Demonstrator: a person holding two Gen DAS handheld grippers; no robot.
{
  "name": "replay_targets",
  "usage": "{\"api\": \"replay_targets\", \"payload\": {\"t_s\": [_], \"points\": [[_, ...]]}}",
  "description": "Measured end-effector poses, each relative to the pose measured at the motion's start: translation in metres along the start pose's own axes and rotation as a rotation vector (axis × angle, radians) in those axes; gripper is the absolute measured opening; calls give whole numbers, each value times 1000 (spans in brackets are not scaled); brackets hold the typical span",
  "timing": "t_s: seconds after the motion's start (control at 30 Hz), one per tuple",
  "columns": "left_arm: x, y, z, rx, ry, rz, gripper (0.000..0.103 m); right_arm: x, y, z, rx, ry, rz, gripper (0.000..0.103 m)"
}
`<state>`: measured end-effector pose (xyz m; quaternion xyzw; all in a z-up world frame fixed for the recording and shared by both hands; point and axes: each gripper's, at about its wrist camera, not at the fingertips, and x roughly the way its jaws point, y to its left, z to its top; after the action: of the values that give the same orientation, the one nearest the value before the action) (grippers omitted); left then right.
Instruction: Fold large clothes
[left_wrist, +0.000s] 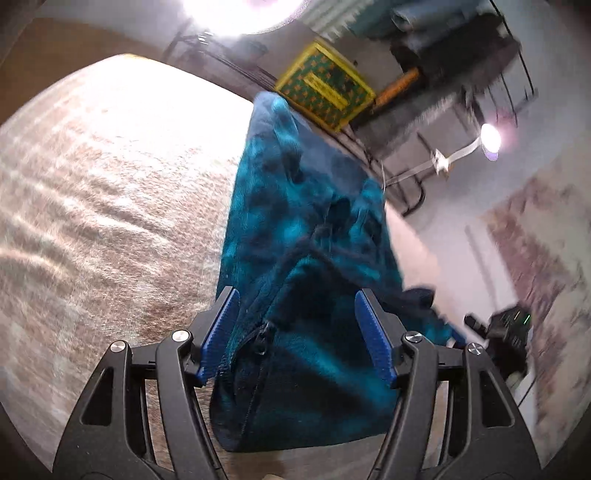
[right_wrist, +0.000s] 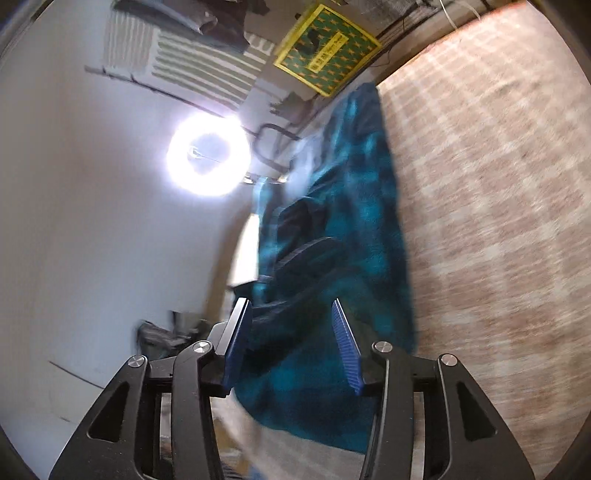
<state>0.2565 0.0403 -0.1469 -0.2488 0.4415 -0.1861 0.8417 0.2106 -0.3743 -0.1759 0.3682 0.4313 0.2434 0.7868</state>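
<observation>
A teal and dark blue fleece garment (left_wrist: 295, 229) with a zipper (left_wrist: 260, 339) lies as a long strip on the beige patterned bedcover (left_wrist: 103, 206). My left gripper (left_wrist: 297, 306) is open, its blue pads (left_wrist: 221, 328) standing either side of the garment's near end. In the right wrist view the same garment (right_wrist: 354, 221) stretches away along the bedcover (right_wrist: 498, 221). My right gripper (right_wrist: 291, 325) is open over the garment's near end, with a dark ribbed cuff (right_wrist: 310, 254) just ahead of it. Both views are motion-blurred.
A yellow and green patterned box (left_wrist: 325, 88) stands beyond the bed's far edge; it also shows in the right wrist view (right_wrist: 325, 48). A ring light (right_wrist: 208, 155) glares on the left. A metal rack (left_wrist: 461, 74) and white walls surround the bed.
</observation>
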Motion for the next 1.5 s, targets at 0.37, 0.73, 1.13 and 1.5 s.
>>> {"api": "replay_targets", "payload": {"t_s": [0.37, 0.73, 1.13, 1.5], "points": [[35, -7, -14, 109, 55, 61, 15, 19, 16, -20, -124, 36, -161, 12], [45, 7, -10, 50, 29, 177, 14, 22, 6, -29, -136, -16, -348, 8], [-16, -39, -3, 166, -102, 99, 22, -4, 89, -51, -464, -97, -319, 14], [62, -76, -61, 427, 103, 231, 22, 82, 86, -98, -625, 106, -489, 13]]}}
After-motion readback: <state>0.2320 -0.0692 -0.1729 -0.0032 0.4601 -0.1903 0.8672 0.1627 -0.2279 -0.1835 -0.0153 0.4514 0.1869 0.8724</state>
